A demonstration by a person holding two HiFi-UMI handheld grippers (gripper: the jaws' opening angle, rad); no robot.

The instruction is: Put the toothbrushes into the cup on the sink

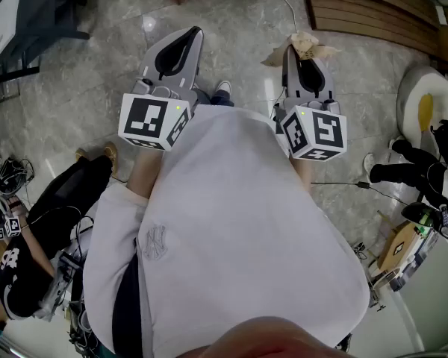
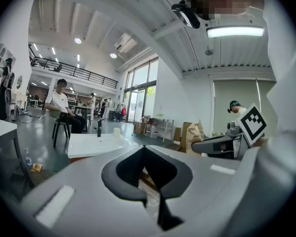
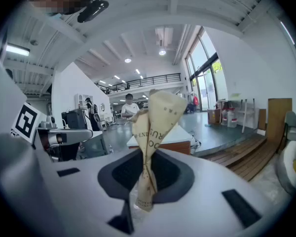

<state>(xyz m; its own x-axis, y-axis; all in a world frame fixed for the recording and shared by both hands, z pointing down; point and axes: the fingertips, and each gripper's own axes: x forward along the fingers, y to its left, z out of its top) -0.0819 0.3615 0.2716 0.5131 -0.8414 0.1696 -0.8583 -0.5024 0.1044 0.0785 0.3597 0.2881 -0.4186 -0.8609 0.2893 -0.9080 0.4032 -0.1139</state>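
Currently both grippers are held out in front of the person's white shirt (image 1: 231,222). They sit side by side but well apart, approx level w/ each other. Both point away from the body and tip slightly down toward the marble floor (image 1: 97,73). The marker cubes are at the body end, close to the shirt. The hands are mostly hidden under them; only bits of forearm show.

Left gripper (image 1: 195,34): jaws are pressed together at the tips w/ nothing btwn them. The left gripper view shows only floor through the slot behind the tips.

Right gripper (image 1: 305,57): jaws pinch a crumpled tan paper wrapper (image 3: 155,115). It's gripped low on its narrow end, and the wider printed end flares up and out past the tips. The print is only partly legible, and I can't tell what the wrapper holds.

Cup (image 2: 117,131) is far off. In the left gripper view it's a small pale cup standing upright on the white sink (image 2: 96,144), near the sink's far edge and just beside a dark bottle (image 2: 99,128). The sink stands across open floor, well apart from both grippers.

Bkgd: a seated person (image 2: 60,105) is on a chair beyond the sink. In the head view a second person in black (image 1: 45,222) is low at the left, near the shirt's hem.
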